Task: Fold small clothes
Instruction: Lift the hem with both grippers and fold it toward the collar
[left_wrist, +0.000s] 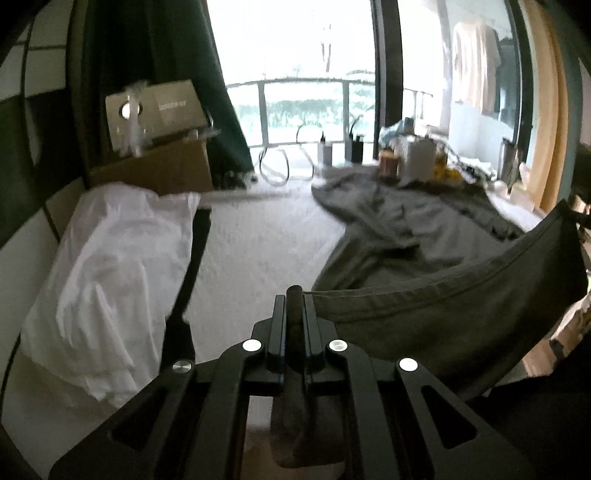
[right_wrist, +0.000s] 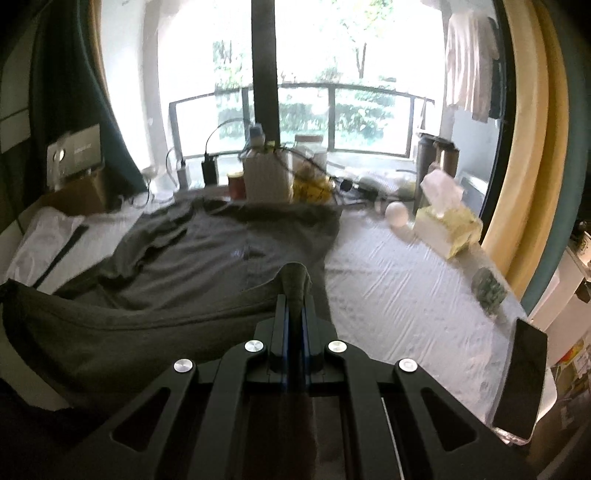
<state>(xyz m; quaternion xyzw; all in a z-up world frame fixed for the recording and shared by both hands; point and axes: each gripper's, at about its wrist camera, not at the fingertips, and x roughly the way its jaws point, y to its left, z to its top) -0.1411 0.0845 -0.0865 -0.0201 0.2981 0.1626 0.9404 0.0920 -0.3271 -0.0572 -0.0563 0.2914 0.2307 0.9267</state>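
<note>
A grey garment (left_wrist: 417, 236) lies spread on the white table cover, its near hem lifted off the surface and stretched between both grippers. My left gripper (left_wrist: 294, 299) is shut on one corner of the hem, which runs off to the right. My right gripper (right_wrist: 294, 295) is shut on the other corner of the grey garment (right_wrist: 207, 254), whose hem runs off to the left. The far part of the garment still rests on the table.
A folded white cloth (left_wrist: 110, 254) lies at the left, with a cardboard box (left_wrist: 159, 170) behind it. Bottles and jars (right_wrist: 266, 181) crowd the far edge. A tissue box (right_wrist: 447, 229), a white ball (right_wrist: 397, 214) and a phone (right_wrist: 522, 373) are at the right.
</note>
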